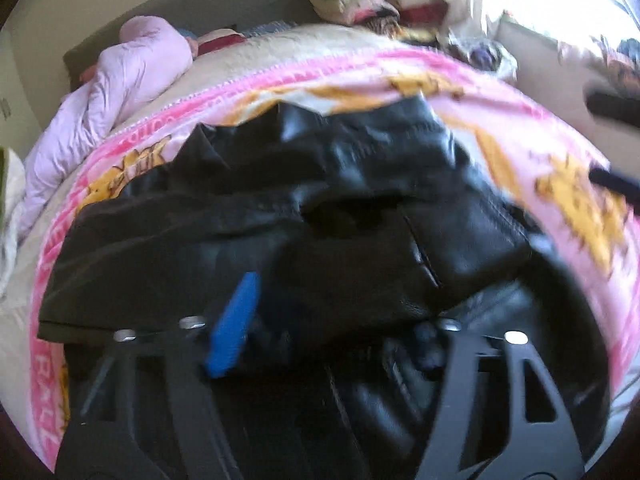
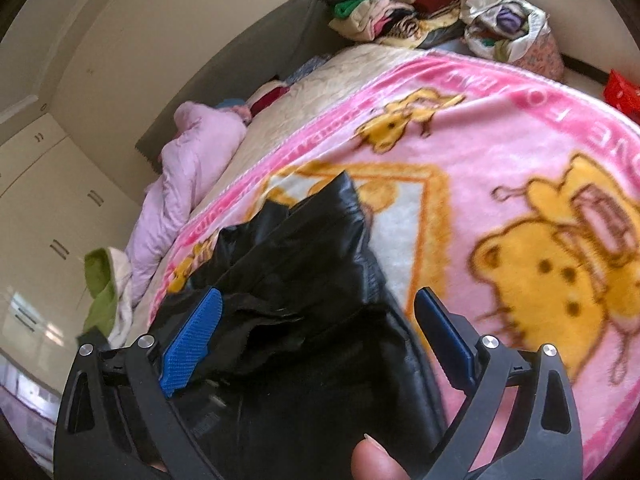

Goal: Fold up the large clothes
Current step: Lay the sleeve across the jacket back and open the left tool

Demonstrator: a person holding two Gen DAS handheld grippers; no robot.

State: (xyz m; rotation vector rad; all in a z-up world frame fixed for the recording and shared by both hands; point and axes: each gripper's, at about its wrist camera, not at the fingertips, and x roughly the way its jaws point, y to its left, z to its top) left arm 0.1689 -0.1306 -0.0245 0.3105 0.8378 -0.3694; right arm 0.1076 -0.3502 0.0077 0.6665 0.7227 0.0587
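A black leather jacket [image 1: 320, 208] lies crumpled on a pink cartoon blanket [image 1: 460, 80] on the bed. It also shows in the right wrist view [image 2: 304, 264]. My left gripper [image 1: 320, 320] hangs low over the jacket's near part; one blue pad [image 1: 234, 324] shows, the other is lost in dark leather, and the frame is blurred. My right gripper [image 2: 316, 340] is open, its blue pads [image 2: 192, 340] wide apart on either side of the jacket's edge, holding nothing. The tips of the right gripper's black fingers [image 1: 612, 108] show at the right edge of the left wrist view.
A lilac padded coat [image 2: 188, 176] lies along the bed's far left side. A heap of mixed clothes [image 2: 404, 4] is piled beyond the bed's far end. A green and white garment [image 2: 104, 284] hangs off the left edge. A red box [image 2: 622, 90] stands at the right.
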